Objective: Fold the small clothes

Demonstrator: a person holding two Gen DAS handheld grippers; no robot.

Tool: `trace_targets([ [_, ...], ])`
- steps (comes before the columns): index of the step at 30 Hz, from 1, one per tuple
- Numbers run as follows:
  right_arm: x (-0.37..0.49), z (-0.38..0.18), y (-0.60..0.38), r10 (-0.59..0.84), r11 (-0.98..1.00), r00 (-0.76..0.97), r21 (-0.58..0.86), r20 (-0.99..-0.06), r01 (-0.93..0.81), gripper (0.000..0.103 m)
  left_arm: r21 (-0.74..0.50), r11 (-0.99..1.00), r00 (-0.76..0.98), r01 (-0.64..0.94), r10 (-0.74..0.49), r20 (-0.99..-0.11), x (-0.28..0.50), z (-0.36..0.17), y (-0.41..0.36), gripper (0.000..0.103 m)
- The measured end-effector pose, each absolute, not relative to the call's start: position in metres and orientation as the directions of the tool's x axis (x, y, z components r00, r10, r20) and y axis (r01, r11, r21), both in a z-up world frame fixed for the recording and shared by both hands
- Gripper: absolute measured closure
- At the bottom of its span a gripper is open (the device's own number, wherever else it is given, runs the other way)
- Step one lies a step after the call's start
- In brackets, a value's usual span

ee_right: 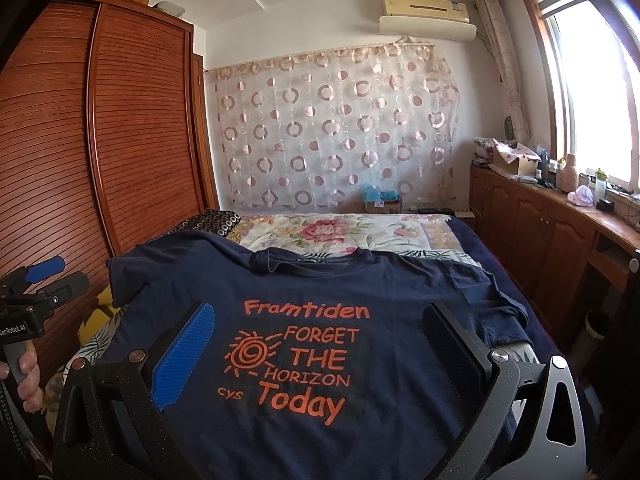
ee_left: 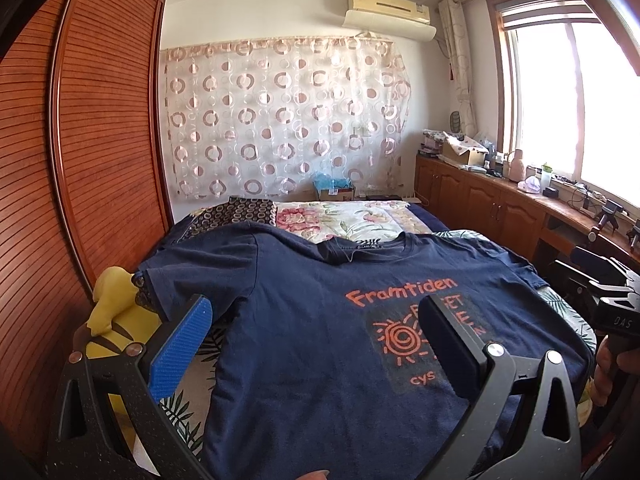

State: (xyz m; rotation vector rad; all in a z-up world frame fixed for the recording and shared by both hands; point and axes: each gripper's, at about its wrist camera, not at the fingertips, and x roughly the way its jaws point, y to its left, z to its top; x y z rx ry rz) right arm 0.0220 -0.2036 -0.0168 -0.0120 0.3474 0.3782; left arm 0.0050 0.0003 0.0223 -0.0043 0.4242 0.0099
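A navy T-shirt (ee_right: 320, 360) with orange "Framtiden / Forget the Horizon Today" print is lying spread flat, front up, on the near end of the bed (ee_right: 460, 240), collar pointing toward the floral quilt (ee_right: 340, 232) and the circle-patterned curtain (ee_right: 336, 136) on the far wall. The left gripper (ee_left: 316, 344) is hovering just over the shirt's left half with its fingers wide apart and nothing between them, and a yellow plush toy (ee_left: 112, 312) is sitting just beside the sleeve on that side. The right gripper (ee_right: 320, 352) is hanging over the print, fingers spread wide too, gripping nothing.
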Motion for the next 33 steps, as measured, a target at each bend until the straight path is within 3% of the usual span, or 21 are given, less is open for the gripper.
trace_targets([
  [12,0.048,-0.024,-0.188,0.342,0.932,0.854,0.024,-0.392,-0.363,0.0,-0.005,0.999,0.875,-0.054,0.045,-0.482,0.031,-0.023,0.028,0.0],
  [29,0.062,-0.031,-0.159,0.415,0.885,0.786,0.001,-0.458,-0.466,0.0,0.018,0.997,0.82,-0.07,0.068,-0.568,0.065,-0.04,0.107,0.0],
  [33,0.061,-0.03,-0.158,0.431,0.872,0.761,0.008,-0.484,-0.489,0.0,-0.021,0.997,0.809,-0.077,0.05,-0.585,0.076,-0.042,0.13,0.009],
])
